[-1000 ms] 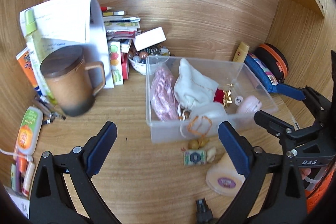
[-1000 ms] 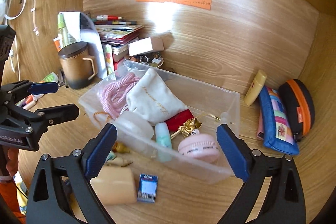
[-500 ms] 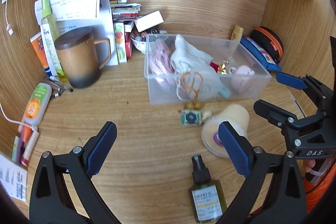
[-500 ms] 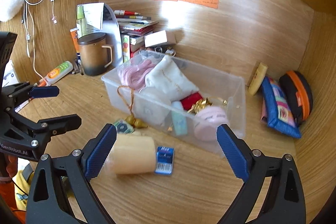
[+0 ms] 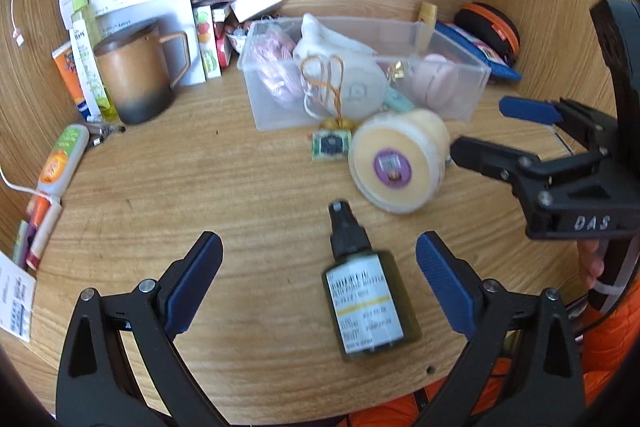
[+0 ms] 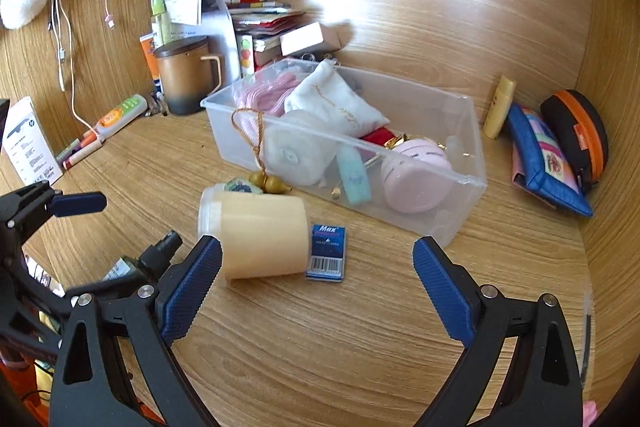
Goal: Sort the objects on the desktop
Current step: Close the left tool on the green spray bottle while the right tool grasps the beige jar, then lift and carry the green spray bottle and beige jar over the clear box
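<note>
A: On the wooden desk [image 6: 360,327], what lies nearest the left gripper [image 5: 318,281]?

B: A dark green spray bottle [image 5: 366,297], flat on its side with its black nozzle pointing away, lying between the spread blue pads and touching neither. That gripper holds nothing.

A: And the right gripper [image 6: 316,285]?

B: Also wide apart and empty. Its left pad [image 6: 192,287] sits just in front of a cream jar [image 6: 260,235] tipped on its side (whether they touch, I cannot tell). A small blue box [image 6: 327,253] lies against the jar's base.

A: Where is the clear plastic bin [image 6: 460,183]?

B: Behind the jar, near the middle of the desk. Inside: a white pouch [image 6: 336,103], a pink knitted thing [image 6: 272,91], a pink round case [image 6: 416,173] and a pale turquoise tube [image 6: 354,175]. An orange cord [image 6: 250,135] hangs over its front wall, with small golden gourds [image 6: 270,183] resting on the desk.

A: Anything off to the sides?

B: A brown mug [image 6: 186,81] at the left, and a blue pouch [image 6: 540,163] beside a black-and-orange case [image 6: 576,131] at the right.
</note>
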Tool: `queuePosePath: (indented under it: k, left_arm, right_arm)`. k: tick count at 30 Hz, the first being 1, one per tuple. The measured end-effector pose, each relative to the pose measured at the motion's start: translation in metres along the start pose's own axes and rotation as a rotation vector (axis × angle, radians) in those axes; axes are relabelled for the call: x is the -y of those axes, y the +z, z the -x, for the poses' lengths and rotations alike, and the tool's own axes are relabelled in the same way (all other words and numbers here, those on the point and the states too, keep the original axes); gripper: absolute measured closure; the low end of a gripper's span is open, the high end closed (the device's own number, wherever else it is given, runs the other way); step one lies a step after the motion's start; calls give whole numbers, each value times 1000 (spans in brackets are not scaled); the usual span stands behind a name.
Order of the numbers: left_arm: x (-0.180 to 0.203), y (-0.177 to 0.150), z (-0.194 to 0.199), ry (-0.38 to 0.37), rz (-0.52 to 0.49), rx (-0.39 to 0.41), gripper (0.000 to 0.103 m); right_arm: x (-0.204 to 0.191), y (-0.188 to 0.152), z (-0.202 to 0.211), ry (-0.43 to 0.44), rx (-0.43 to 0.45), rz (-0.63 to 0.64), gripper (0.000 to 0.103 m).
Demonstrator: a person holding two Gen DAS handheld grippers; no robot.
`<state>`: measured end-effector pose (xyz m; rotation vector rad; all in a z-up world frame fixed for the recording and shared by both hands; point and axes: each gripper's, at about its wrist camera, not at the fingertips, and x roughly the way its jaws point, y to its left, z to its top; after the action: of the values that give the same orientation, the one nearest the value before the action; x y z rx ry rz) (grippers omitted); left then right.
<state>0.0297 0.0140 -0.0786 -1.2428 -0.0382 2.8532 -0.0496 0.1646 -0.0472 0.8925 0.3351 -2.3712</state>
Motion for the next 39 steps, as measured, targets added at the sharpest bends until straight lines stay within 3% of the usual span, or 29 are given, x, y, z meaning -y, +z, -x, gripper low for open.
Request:
queuePosePath:
  k: [8, 20, 25, 28, 30, 36, 39]
  left_arm:
    - [-4, -22, -12, 30, 32, -6, 5]
    - [-24, -28, -17, 67, 72, 51, 5]
    - [-26, -27, -17, 86, 59, 57, 18]
    - [-27, -27, -17, 96, 56, 59, 23]
    - [-28, -27, -17, 99, 60, 60, 31]
    - [-28, -23, -16, 90, 74, 54, 56]
    - [-29, -21, -16, 82, 86, 51, 60]
  right_arm:
    - [-15, 3, -19, 33, -36, 28, 7]
    - [-37, 14, -54, 33, -80, 52, 7]
    - [-45, 13, -59, 51, -91, 79, 15]
    - [-41, 14, -59, 59, -95, 58, 25]
    - [-35, 14, -57, 74, -84, 31, 39]
    - [-27, 11, -50, 151, -64, -8, 40]
    - [-24, 11, -44, 189, -54, -23, 40]
